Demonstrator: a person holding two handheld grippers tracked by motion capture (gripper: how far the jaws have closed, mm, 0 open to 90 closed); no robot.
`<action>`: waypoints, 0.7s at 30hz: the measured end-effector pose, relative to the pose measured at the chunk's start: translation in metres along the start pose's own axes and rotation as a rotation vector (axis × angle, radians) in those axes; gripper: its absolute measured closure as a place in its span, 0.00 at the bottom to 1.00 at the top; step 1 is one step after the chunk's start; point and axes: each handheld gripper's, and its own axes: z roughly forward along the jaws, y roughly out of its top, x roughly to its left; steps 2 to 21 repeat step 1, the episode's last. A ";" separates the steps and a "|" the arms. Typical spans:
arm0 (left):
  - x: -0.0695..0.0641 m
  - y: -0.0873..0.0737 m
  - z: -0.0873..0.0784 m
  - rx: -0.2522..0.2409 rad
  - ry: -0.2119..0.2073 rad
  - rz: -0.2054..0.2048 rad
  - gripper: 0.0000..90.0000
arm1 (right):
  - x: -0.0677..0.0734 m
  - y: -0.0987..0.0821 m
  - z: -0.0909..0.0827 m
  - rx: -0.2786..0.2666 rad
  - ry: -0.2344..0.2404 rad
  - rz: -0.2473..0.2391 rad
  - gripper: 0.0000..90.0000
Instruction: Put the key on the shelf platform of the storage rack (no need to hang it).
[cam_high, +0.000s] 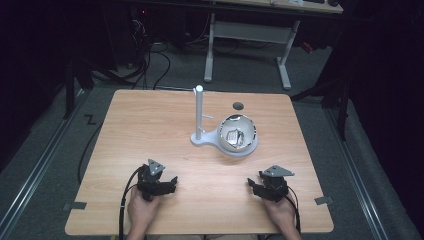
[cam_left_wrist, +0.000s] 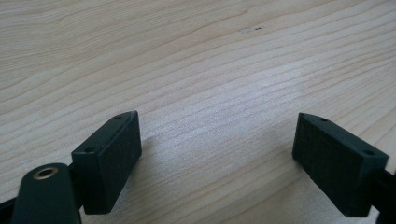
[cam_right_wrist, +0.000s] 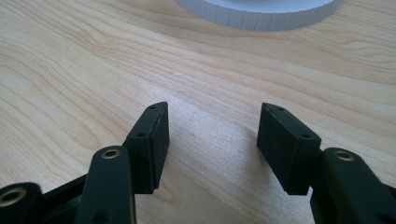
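Observation:
A white stand (cam_high: 199, 116) with an upright post rises from a flat base at the middle of the wooden table (cam_high: 150, 130). Beside the post, on the same base, sits a shiny round bowl (cam_high: 238, 134) with something pale inside. My left gripper (cam_high: 171, 182) rests low over the table's near left, held in a hand; its jaws (cam_left_wrist: 217, 128) stand wide apart over bare wood. My right gripper (cam_high: 253, 185) sits at the near right, its jaws (cam_right_wrist: 212, 116) open with nothing between them. The base's ribbed white rim (cam_right_wrist: 257, 14) lies ahead of the right gripper.
A small dark round spot (cam_high: 238, 105) marks the table behind the bowl. Beyond the far edge stands a white desk frame (cam_high: 247, 35), with black cables (cam_high: 155, 65) on the grey floor. Bare wood runs between the two grippers and the stand.

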 end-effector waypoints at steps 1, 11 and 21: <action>0.000 0.000 0.000 0.000 0.000 0.000 0.18 | 0.000 0.000 0.000 0.000 0.000 0.000 0.49; 0.000 0.000 0.000 0.000 0.000 0.000 0.18 | 0.000 0.000 0.000 0.000 0.000 0.000 0.49; 0.000 0.000 0.000 0.000 0.000 0.000 0.18 | 0.000 0.000 0.000 0.000 0.000 0.000 0.49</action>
